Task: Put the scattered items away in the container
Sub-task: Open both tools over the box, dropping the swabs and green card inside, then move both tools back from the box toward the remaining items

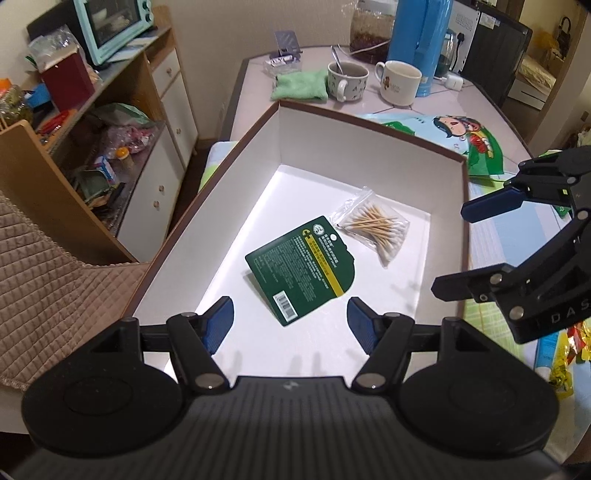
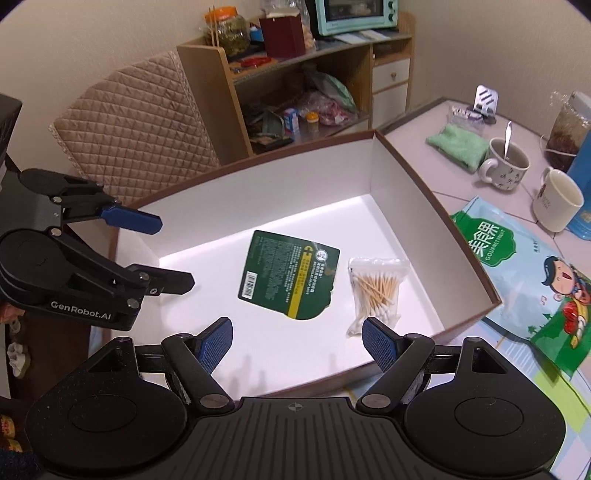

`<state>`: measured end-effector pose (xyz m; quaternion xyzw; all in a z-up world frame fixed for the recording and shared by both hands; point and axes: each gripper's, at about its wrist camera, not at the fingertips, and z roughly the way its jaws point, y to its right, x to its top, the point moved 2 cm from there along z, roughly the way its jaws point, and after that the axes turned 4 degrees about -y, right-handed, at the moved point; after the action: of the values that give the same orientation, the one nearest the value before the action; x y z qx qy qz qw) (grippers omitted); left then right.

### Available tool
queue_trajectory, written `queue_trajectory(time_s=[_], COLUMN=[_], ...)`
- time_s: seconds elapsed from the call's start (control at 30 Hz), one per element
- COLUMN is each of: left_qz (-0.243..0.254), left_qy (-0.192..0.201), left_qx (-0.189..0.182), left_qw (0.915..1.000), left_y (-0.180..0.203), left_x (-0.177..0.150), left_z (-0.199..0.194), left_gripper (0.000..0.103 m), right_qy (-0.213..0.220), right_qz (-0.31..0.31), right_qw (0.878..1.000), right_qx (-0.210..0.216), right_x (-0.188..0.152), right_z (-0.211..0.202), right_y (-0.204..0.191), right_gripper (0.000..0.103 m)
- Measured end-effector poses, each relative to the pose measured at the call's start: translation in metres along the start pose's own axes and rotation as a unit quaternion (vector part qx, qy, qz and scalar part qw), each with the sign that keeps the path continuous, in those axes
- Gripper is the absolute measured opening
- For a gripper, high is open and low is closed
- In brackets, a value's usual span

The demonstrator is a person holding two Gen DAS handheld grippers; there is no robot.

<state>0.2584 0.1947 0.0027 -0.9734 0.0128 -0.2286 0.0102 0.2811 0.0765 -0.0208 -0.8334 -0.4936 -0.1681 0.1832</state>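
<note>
A large white box with a brown rim (image 1: 369,122) (image 2: 436,195) stands on the table. On its floor lie a dark green card packet (image 1: 301,267) (image 2: 290,275) and a clear bag of cotton swabs (image 1: 375,223) (image 2: 375,288), side by side. My left gripper (image 1: 290,321) hovers open over the box's near end, nothing between its fingers; in the right wrist view it shows at the left (image 2: 173,253). My right gripper (image 2: 297,341) is open above the box's near wall, empty; in the left wrist view it shows at the box's right side (image 1: 448,249).
A blue-green snack bag (image 2: 524,273) (image 1: 461,136) lies on the table beside the box. Behind it are two mugs (image 1: 347,81) (image 1: 399,82), a green cloth (image 1: 299,85), a jar (image 1: 369,33) and a blue flask (image 1: 421,40). A quilted chair (image 2: 136,125) and shelving (image 2: 295,85) stand nearby.
</note>
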Motion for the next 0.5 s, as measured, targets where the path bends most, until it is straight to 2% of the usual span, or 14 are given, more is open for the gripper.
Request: queue_trajectory(time_s=[0.5], left_qz=[-0.006], left_qy=[0.034], left_qx=[0.029], left_qw=[0.9990], left_y=[0.044], left_x=[-0.038], left_z=[-0.059], left_gripper=[0.065], right_qy=[0.073], right_qz=[-0.005], right_qw=[0.997], right_qx=[0.019], right_x=[-0.048], right_z=[-0.073], right_y=[-0.019], right_gripper=[0.080])
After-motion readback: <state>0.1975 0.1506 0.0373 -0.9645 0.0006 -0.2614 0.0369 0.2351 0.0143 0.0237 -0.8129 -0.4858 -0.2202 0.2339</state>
